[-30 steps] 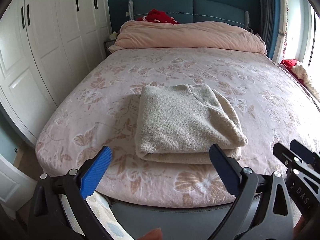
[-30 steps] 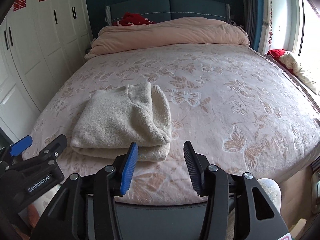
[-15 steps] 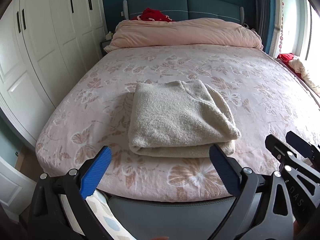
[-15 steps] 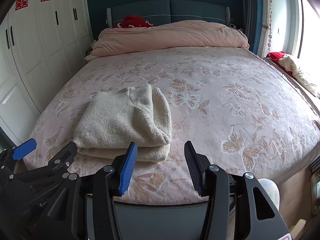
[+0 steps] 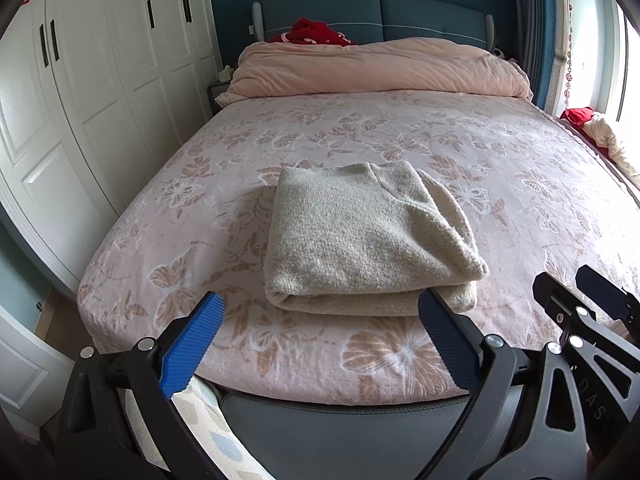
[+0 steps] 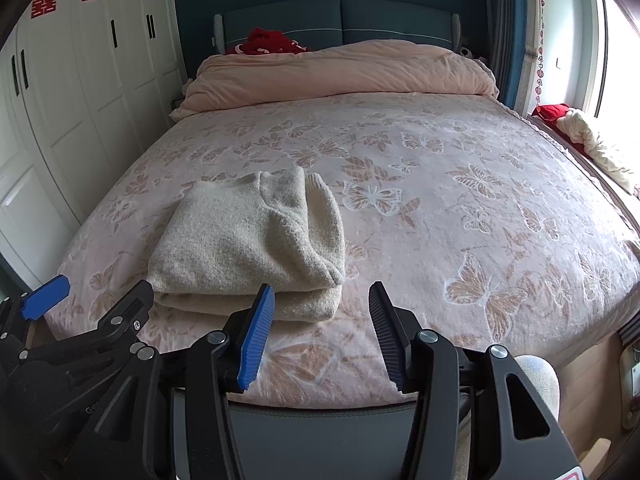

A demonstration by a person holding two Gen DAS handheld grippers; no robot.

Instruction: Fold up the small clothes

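Observation:
A cream knit sweater lies folded into a thick rectangle on the pink butterfly bedspread, near the foot of the bed. It also shows in the right wrist view, left of centre. My left gripper is open and empty, held off the foot edge in front of the sweater. My right gripper is open and empty, off the foot edge just right of the sweater's near corner. Neither touches the cloth.
A rolled pink duvet lies across the head of the bed with a red garment behind it. White wardrobes stand along the left. Cloth is piled on the window ledge at right. The dark footboard is below the grippers.
Both grippers have drawn back and up from the bed a little. The folded sweater has not moved. Both stay open.

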